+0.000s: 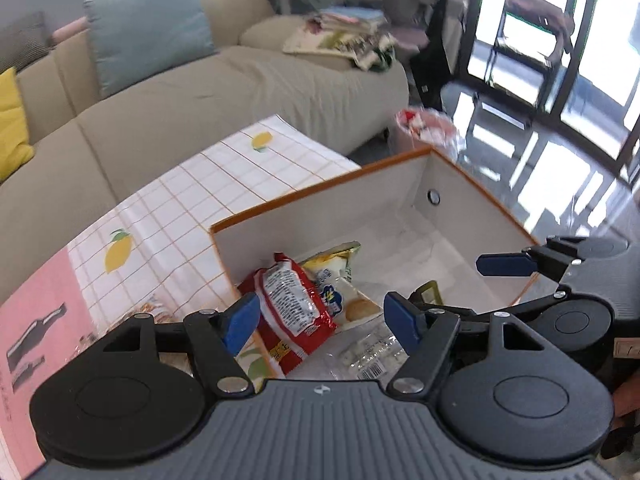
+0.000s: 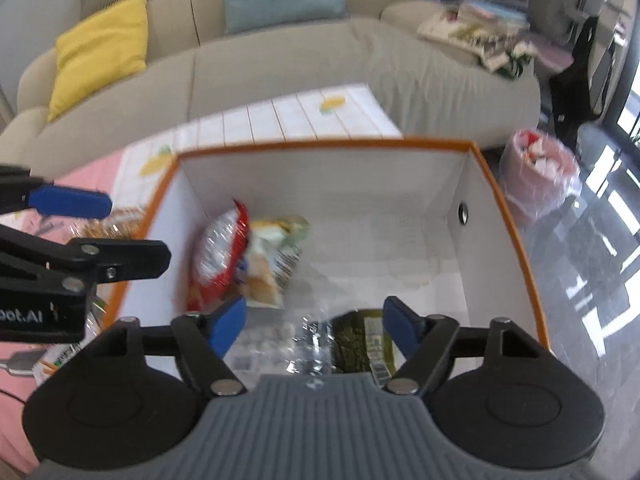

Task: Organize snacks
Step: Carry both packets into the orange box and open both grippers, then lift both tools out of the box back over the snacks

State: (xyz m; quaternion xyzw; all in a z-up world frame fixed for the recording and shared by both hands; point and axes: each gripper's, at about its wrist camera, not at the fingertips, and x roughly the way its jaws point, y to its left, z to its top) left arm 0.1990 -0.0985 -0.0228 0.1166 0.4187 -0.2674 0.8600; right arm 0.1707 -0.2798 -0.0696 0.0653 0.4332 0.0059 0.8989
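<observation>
A white box with an orange rim (image 1: 320, 194) (image 2: 320, 146) stands on the table and holds several snacks. A red packet (image 1: 292, 304) (image 2: 218, 252) leans at its left wall, beside a yellow-green biscuit bag (image 1: 340, 280) (image 2: 272, 256). A clear wrapped pack (image 1: 372, 352) (image 2: 276, 340) and a dark green seaweed pack (image 2: 358, 338) lie at the near side. My left gripper (image 1: 322, 322) is open and empty above the box's near left part. My right gripper (image 2: 314, 324) is open and empty above the seaweed pack; it also shows in the left wrist view (image 1: 508, 264).
The table has a lemon-print checked cloth (image 1: 224, 184) and a pink mat (image 1: 40, 320). More wrapped snacks (image 2: 116, 220) lie left of the box. A beige sofa (image 1: 200, 92) with cushions is behind. A pink bin (image 2: 536, 172) stands on the glossy floor at right.
</observation>
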